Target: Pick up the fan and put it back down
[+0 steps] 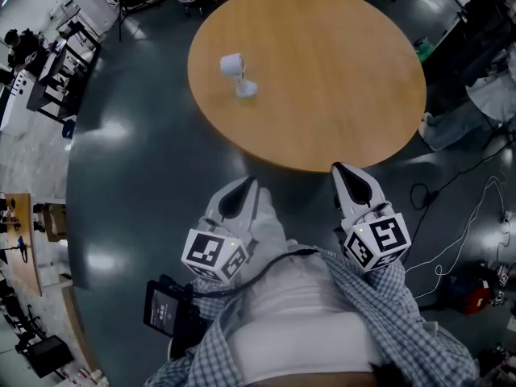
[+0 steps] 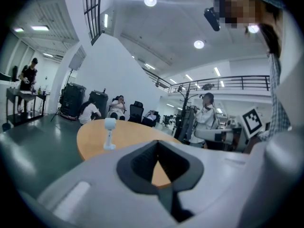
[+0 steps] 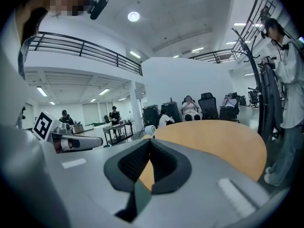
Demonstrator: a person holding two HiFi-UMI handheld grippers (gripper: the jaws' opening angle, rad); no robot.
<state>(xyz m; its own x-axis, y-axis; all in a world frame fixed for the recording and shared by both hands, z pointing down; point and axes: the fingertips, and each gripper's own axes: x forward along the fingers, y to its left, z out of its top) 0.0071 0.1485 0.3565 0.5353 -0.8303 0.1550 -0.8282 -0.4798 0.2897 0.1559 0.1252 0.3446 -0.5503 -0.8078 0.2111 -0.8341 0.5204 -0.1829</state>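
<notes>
Desk [image 1: 339, 71]: big round wooden top across the upper middle of the head view, carrying one thing only.

Floor [image 1: 137, 184]: dark and glossy; the left gripper hangs over it, short of the desk.

Fan [image 1: 238, 75]: small and white, on the left part of the desk, well in from the near rim. Foot on the wood, stem up, head on top, so the long axis is upright. Which way the head faces is too small to call for sure; it looks tipped leftward.

Left gripper [image 1: 242, 188]: over the floor, and the fan lies ahead of it, across a strip of floor and then bare wood. From its own view the fan [image 2: 109, 133] stands left of the line the fingers point along.

Right gripper [image 1: 345, 174]: tip right at the desk's near rim, but the fan sits well off to its left and ahead. In its own view the fan [image 3: 149, 130] peeks out just above the fingertips, so it is aimed that way, only from farther off.

Left fingers [image 2: 140, 163]: closed tip to tip, nothing between them.

Right fingers [image 3: 130, 163]: same story, tips together, empty.

Nearer hand: the left, by my read.

Next move, as a judgement: reach forward and a touch left, part the fingers, and take the upright stem from the side.
</notes>
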